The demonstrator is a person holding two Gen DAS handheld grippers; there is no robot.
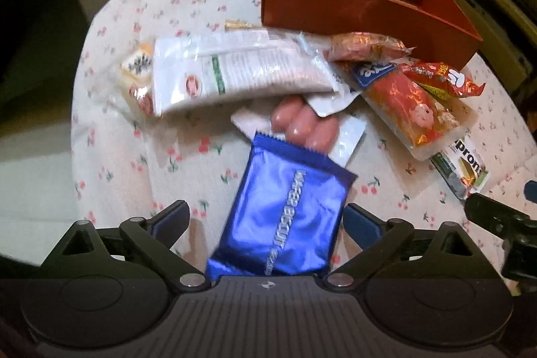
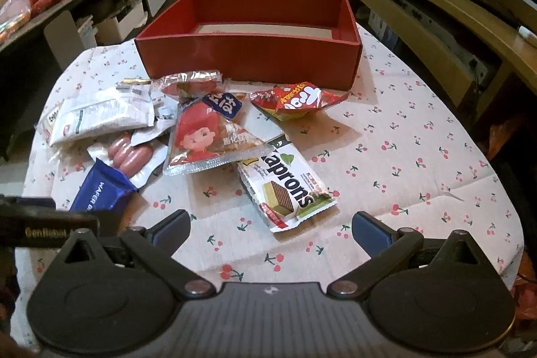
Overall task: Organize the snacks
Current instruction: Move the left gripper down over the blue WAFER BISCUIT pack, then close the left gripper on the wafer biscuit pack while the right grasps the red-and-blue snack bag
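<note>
Empty open red cardboard box [image 2: 248, 62] at the far side of the cherry-print tablecloth [image 2: 402, 156], snack pile just before it. Glossy blue wafer-biscuit packet [image 1: 285, 217] between the spread left gripper [image 1: 266, 218], long axis running away toward the box, not yet pinched. Next, judging by this: closing, lifting, boxing. Right gripper [image 2: 271, 230] spread, idle.

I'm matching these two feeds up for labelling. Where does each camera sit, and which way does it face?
Left wrist: on the left tongs, angled down at the blue wafer packet between its open fingers; right tongs' edge shows.
Right wrist: on the right tongs, facing the red box; left tongs' edge shows.
Shared: box, wafer packet, sausage pack, cherry-print cloth.
</note>
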